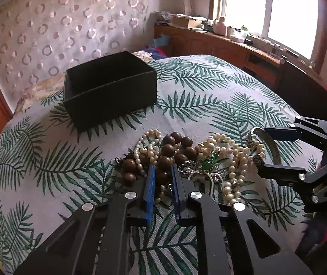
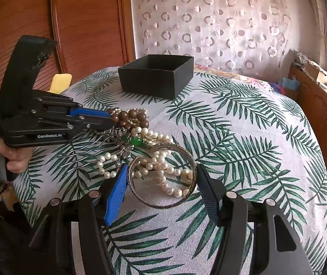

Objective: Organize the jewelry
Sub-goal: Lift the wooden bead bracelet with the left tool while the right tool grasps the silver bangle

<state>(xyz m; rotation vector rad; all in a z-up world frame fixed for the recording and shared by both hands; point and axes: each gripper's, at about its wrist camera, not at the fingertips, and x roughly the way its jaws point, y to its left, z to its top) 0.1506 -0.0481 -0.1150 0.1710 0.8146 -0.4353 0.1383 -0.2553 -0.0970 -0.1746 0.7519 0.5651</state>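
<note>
A heap of jewelry lies on the leaf-print cloth: brown wooden beads [image 1: 168, 151] [image 2: 126, 116], pearl strands [image 1: 232, 158] [image 2: 163, 171], a green stone piece [image 1: 209, 163] [image 2: 137, 141], a metal hair comb [image 2: 94, 151] and a silver bangle [image 2: 163, 178] [image 1: 272, 146]. An open black box [image 1: 108, 89] [image 2: 156, 75] stands behind the heap. My left gripper [image 1: 163, 171] [image 2: 109, 116] is shut on the brown wooden beads. My right gripper [image 2: 161, 171] [image 1: 256, 144] is open, its fingers on either side of the bangle.
The cloth covers a rounded table [image 2: 255, 137]. A wooden cabinet [image 1: 220, 45] with boxes and bottles runs under the window. A wooden door [image 2: 37, 11] and a patterned curtain [image 2: 209, 23] stand behind. A yellow object [image 2: 60, 81] sits at the table's far left edge.
</note>
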